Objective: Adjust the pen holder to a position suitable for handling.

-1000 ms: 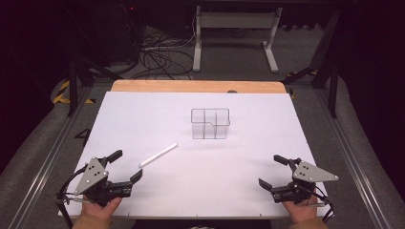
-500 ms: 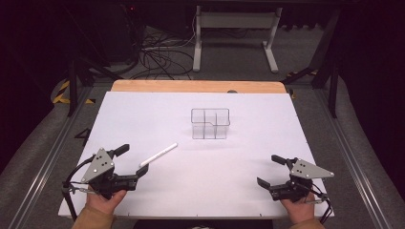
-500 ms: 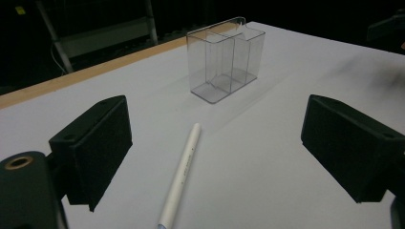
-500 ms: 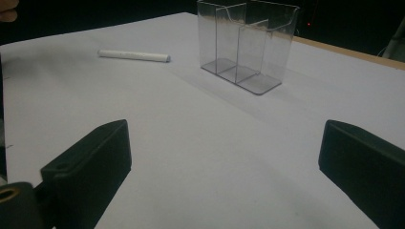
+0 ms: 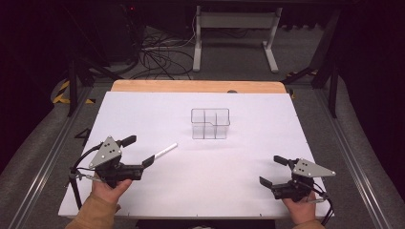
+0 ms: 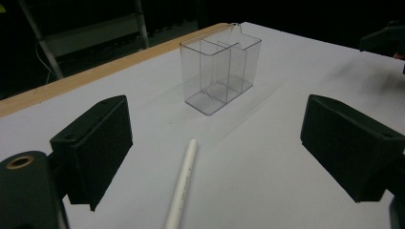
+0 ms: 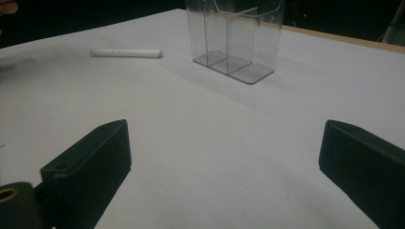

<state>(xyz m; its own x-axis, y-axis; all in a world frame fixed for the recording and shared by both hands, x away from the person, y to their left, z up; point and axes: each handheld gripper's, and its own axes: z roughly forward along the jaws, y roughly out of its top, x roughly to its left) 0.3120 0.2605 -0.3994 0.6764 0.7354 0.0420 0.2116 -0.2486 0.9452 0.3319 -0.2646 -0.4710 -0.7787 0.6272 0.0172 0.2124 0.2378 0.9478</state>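
Stick (image 6: 182, 186) lies flat between the wide-open, empty fingers of the left gripper (image 5: 135, 151): approach step; next, likely lower and close; right gripper (image 5: 274, 170) open, empty.

A white stick (image 5: 165, 151) lies flat on the white worktop (image 5: 248, 171), left of centre, angled toward far right. A clear, empty divided holder (image 5: 210, 123) stands upright near the middle, beyond it.
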